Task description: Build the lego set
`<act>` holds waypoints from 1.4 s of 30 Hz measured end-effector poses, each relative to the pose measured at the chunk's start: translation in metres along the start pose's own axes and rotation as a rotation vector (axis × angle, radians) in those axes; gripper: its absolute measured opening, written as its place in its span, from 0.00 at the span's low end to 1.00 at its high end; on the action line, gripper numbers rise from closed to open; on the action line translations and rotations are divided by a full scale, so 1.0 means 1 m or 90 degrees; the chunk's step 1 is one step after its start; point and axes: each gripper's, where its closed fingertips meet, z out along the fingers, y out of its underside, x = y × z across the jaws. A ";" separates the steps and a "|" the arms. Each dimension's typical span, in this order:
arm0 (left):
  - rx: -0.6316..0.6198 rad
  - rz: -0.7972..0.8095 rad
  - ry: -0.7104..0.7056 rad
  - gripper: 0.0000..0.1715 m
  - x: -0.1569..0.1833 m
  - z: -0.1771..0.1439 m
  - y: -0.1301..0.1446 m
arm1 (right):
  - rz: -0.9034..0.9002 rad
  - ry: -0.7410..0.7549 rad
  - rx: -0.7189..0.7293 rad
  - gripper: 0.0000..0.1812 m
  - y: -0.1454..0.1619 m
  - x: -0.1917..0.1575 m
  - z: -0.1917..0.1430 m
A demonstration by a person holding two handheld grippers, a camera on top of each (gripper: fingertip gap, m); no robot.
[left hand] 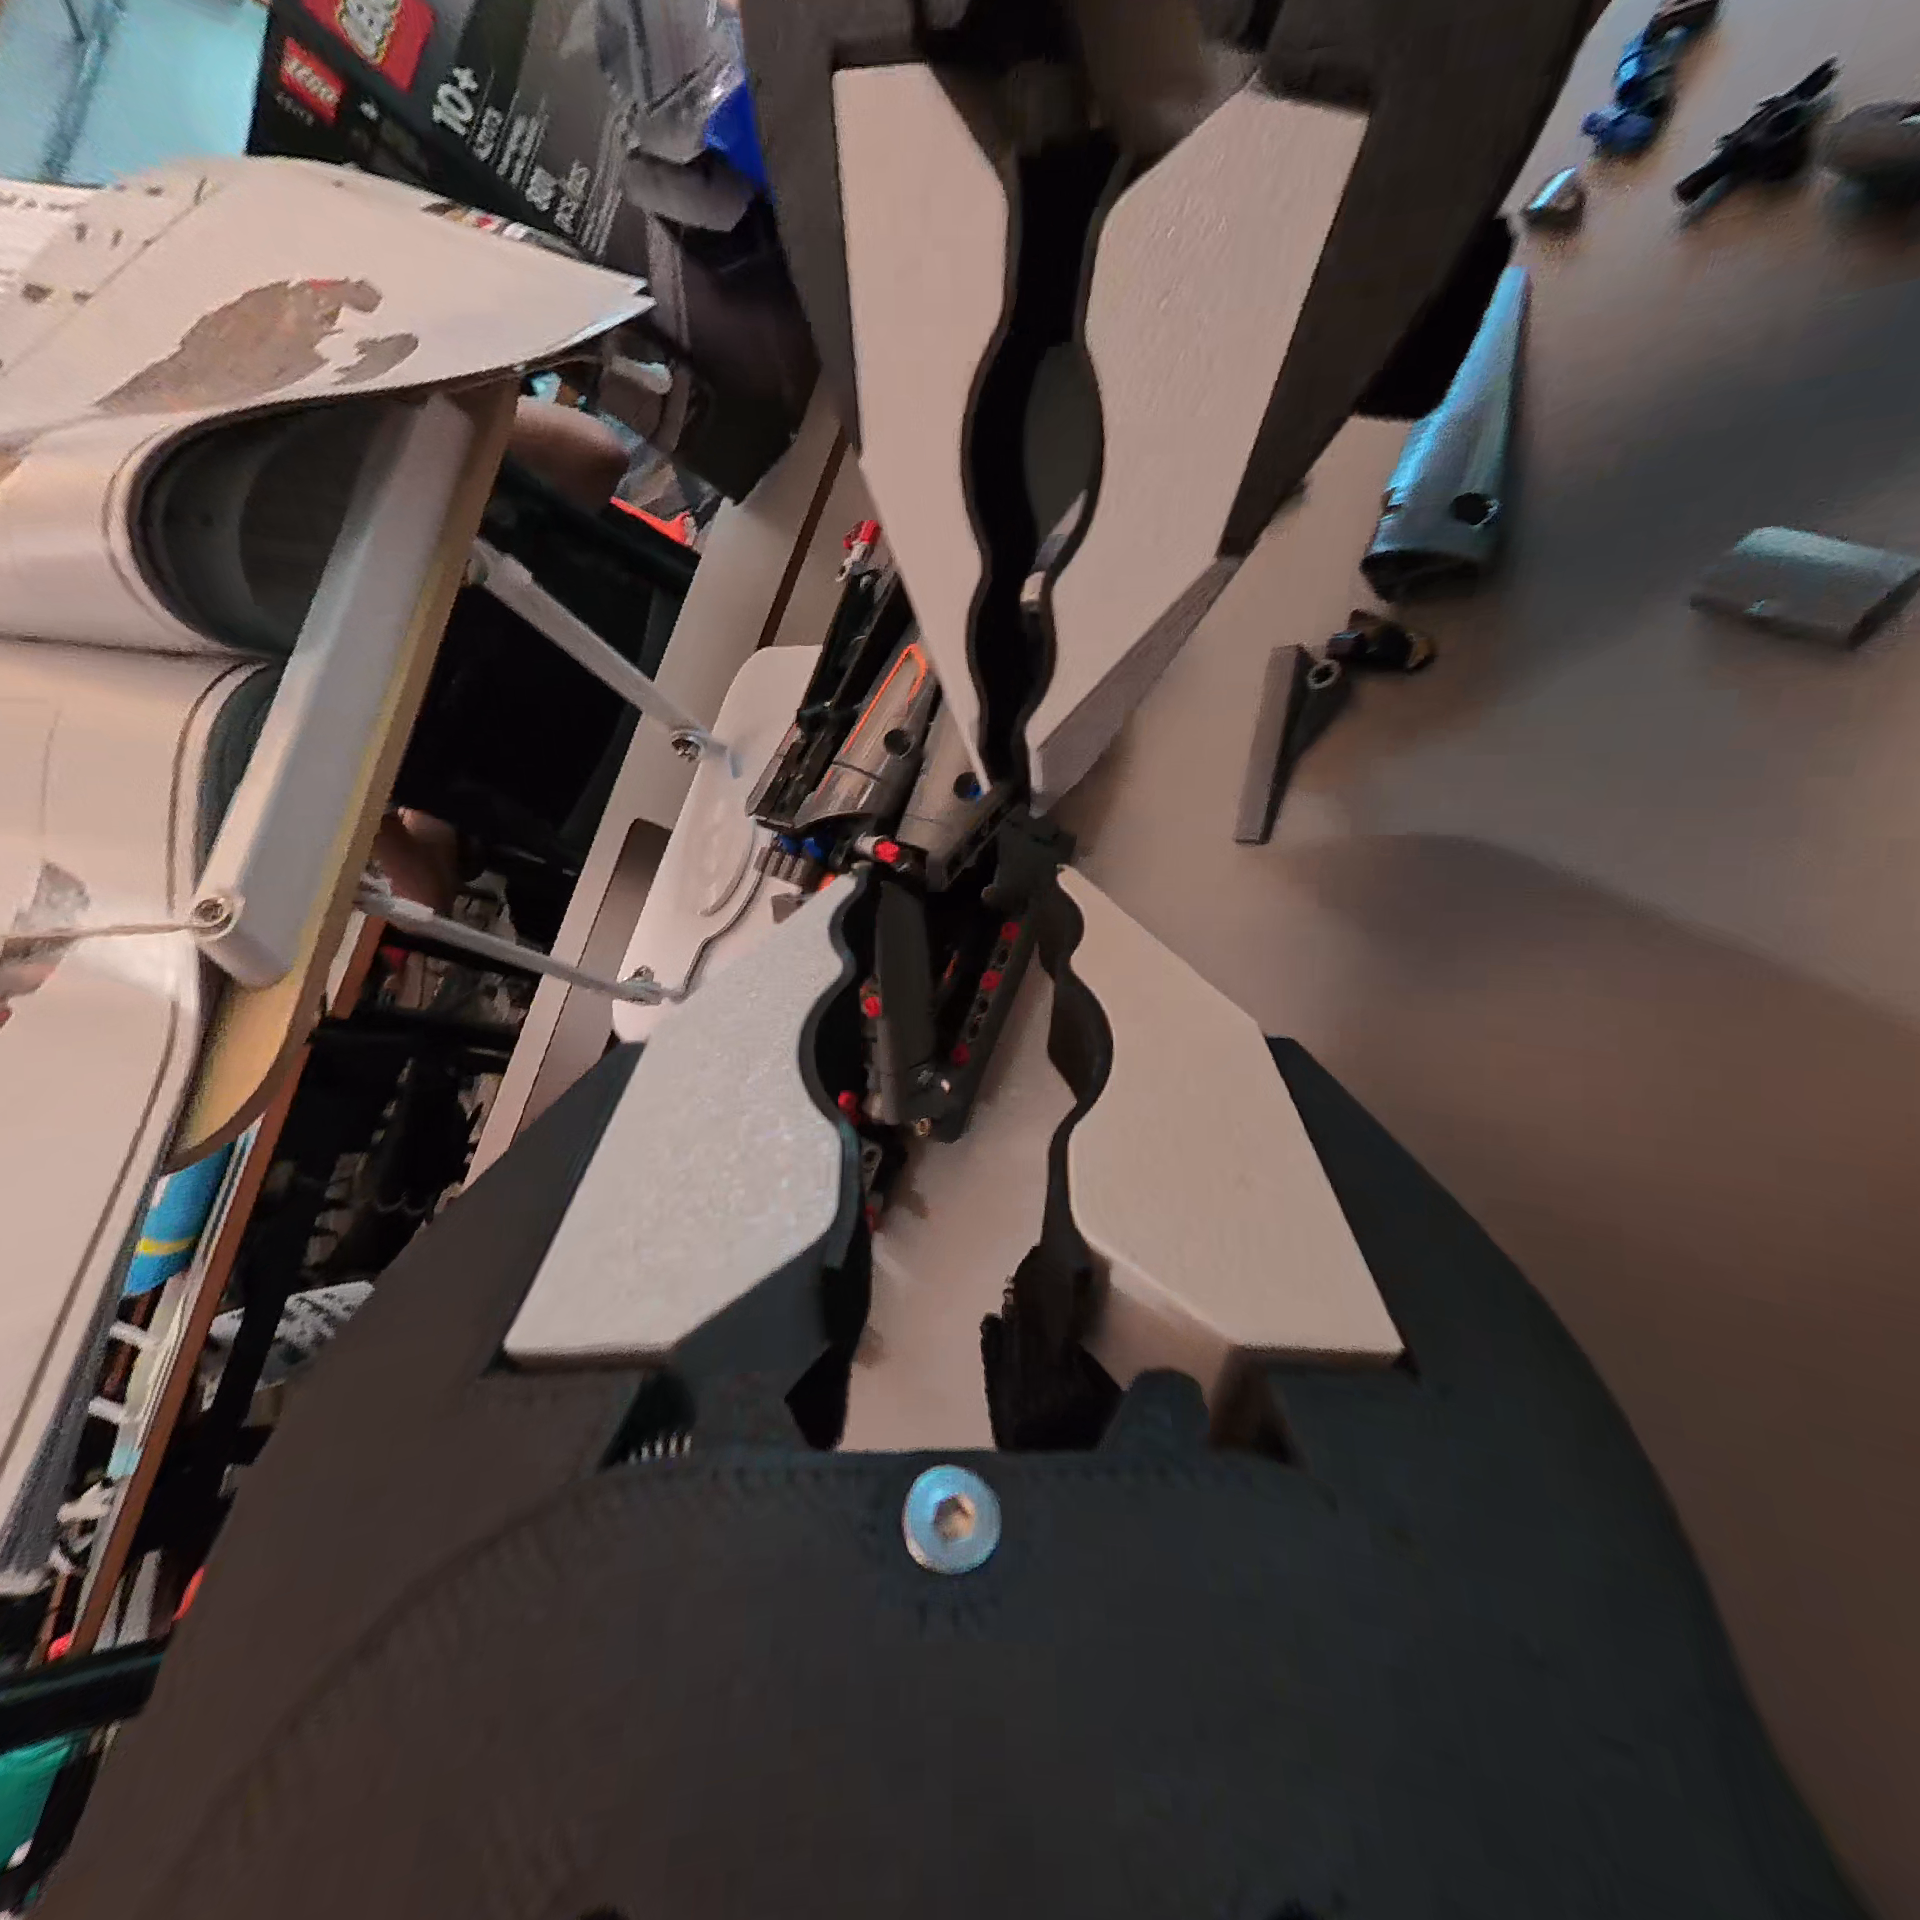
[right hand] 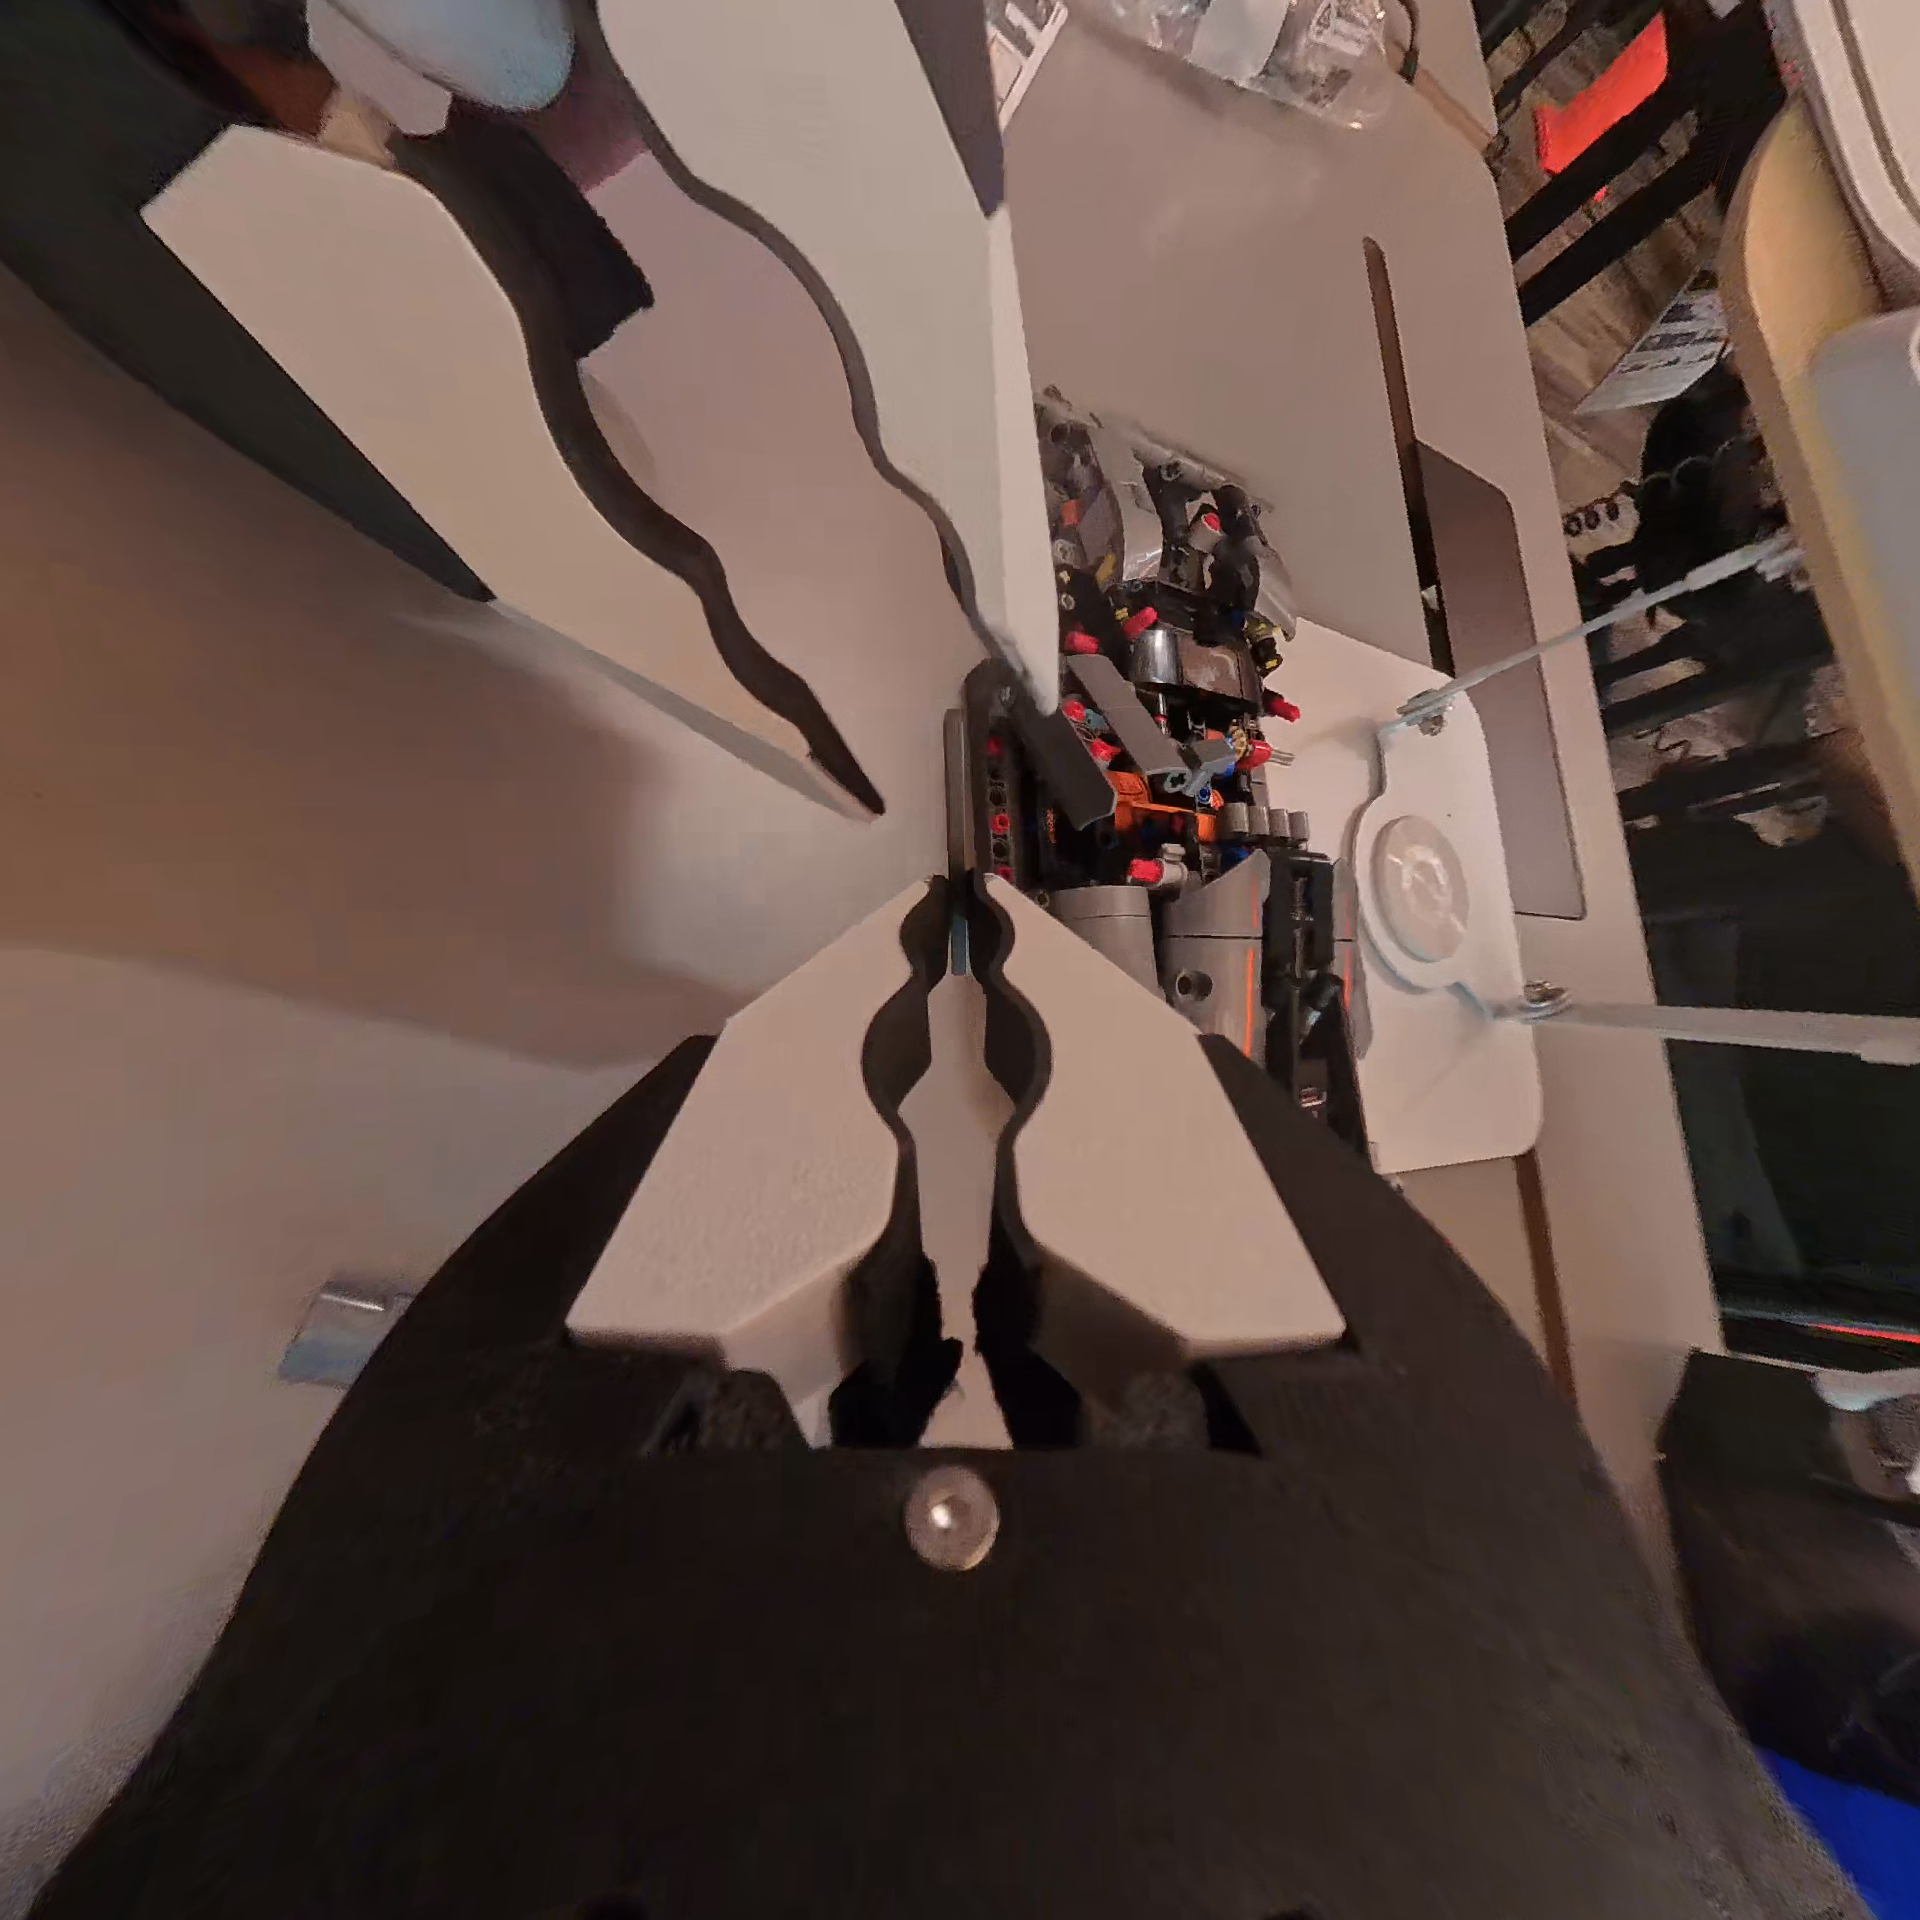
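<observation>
- Slip of the blue part (right hand: 957,940): right tongs (right hand: 961,896) are pinched narrow on it by the very tips, right against the model (right hand: 1143,748); a slanted push could flick it out
- Misalignment: the part meets the model's black beam (left hand: 961,997) at a spot half hidden by both tools, so a hole could be missed and the part jammed crooked
- Weak bracing: left tongs (left hand: 956,888) stand half-wide astride the beam, not clearly clamping it; if they only straddle, the model may slide or twist under the push
- Breakage: hard pressure could pop red pins or grey panels off the model
- Fall: the model lies on the counter (right hand: 312,831) near its far edge, so a shove that way risks a drop
- Collision: the two tools face tip to tip, nearly touching, and may knock each other
</observation>
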 end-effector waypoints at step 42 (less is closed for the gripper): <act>0.173 0.198 -0.100 0.00 -0.008 -0.067 -0.032 | 0.381 -0.473 0.330 0.04 -0.068 -0.022 -0.054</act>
